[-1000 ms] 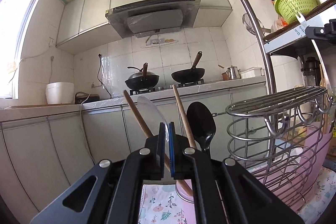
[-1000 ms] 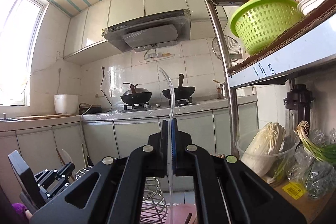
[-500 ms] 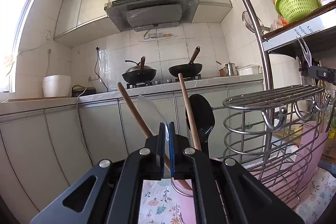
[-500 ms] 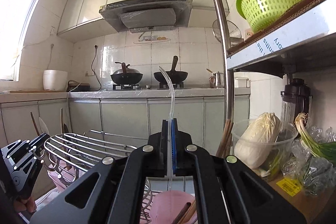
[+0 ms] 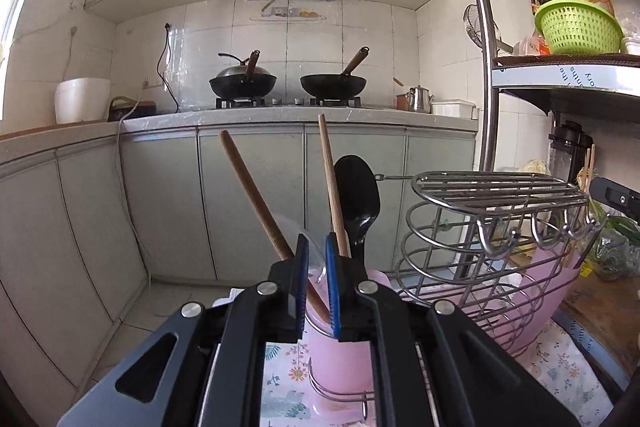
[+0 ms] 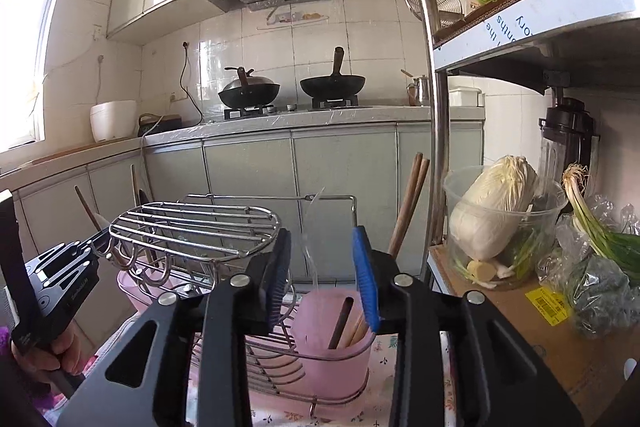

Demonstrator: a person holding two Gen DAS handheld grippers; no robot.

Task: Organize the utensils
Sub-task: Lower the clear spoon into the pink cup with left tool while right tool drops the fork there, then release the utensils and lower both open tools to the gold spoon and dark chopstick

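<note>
Right wrist view: the right gripper has just been opening, its blue pads now spread, and a clear spoon stands loose between them, touching neither, its lower end down in a pink cup. 2 brown chopsticks lean out of that cup to the right. Left of it sits a wire rack with hooks under its top.

Far left in that view a hand holds the left gripper. Seen from the left wrist, its jaws have also just been opening; they stand slightly parted around another clear spoon, and I cannot tell whether the pads touch it. That spoon rests in a second pink cup with 2 wooden handles and a black spoon.

Beyond, 2 woks sit on the far counter, and a cabbage in a tub rests on the shelf to the right.
</note>
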